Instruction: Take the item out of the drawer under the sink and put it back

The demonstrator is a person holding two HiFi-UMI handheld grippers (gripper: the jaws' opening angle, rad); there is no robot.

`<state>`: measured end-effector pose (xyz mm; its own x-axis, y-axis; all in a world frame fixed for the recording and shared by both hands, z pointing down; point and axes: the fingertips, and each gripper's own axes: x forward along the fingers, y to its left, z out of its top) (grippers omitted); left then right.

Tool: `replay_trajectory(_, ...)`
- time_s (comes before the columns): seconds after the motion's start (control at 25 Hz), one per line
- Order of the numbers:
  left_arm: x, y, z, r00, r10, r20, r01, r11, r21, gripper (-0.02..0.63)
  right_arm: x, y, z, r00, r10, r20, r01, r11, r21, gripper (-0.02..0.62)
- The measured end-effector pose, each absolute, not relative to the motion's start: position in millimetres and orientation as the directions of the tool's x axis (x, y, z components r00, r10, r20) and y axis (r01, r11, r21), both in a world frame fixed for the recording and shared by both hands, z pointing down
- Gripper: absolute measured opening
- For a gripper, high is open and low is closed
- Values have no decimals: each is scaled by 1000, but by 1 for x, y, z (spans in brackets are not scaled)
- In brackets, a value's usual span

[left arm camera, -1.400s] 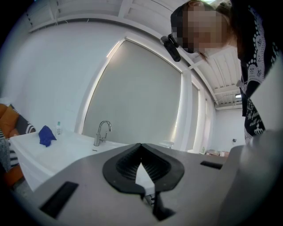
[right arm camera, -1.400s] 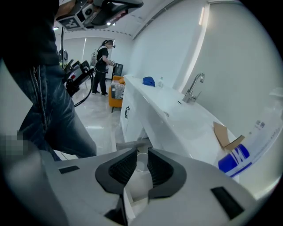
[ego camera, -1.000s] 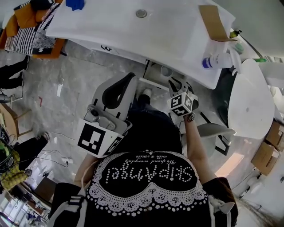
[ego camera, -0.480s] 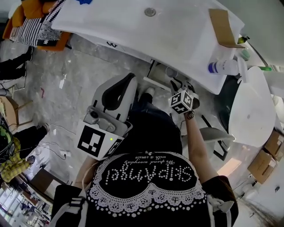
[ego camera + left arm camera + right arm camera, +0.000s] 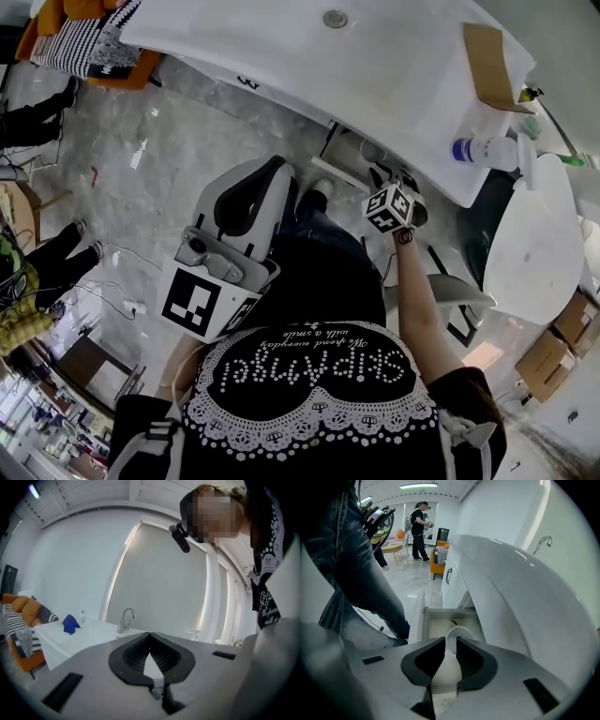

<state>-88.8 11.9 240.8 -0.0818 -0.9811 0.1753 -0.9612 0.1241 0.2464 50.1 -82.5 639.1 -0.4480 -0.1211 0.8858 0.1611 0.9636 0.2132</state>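
In the head view, the person stands at the white counter (image 5: 281, 56), whose drain (image 5: 335, 19) sits near the far edge. The left gripper (image 5: 277, 172) is held in front of the body at the left, well apart from the drawer (image 5: 345, 150), which stands pulled out under the counter's near edge. The right gripper (image 5: 384, 178) hangs over that open drawer, tilted steeply down (its marker cube faces the camera). On the right end of the counter lie a flat piece of cardboard (image 5: 492, 56) and, nearer, a white bottle (image 5: 483, 150).

In the left gripper view, the jaws are together with their tips touching and nothing between them. Far beyond them a faucet (image 5: 125, 619) rises from the counter, with a blue cloth (image 5: 70, 624) to its left and an orange sofa (image 5: 26, 609) further left.

In the right gripper view, the jaws are clamped on a white cup (image 5: 458, 638). The pads press its two sides, and its open rim points away from the camera toward the drawer. The cup is above the drawer's pale inside (whether it touches the drawer floor cannot be told). The counter's white underside curves along the right. A leg in jeans (image 5: 361, 573) fills the left, and another person (image 5: 419, 531) stands far off.
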Motion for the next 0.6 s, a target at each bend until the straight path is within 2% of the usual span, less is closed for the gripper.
replay_trajectory(0.6, -99, 20, 251, -131, -965, 228, -948, 190, 256, 3, 44, -84, 676, -378, -81, 922, 239, 954, 182, 64)
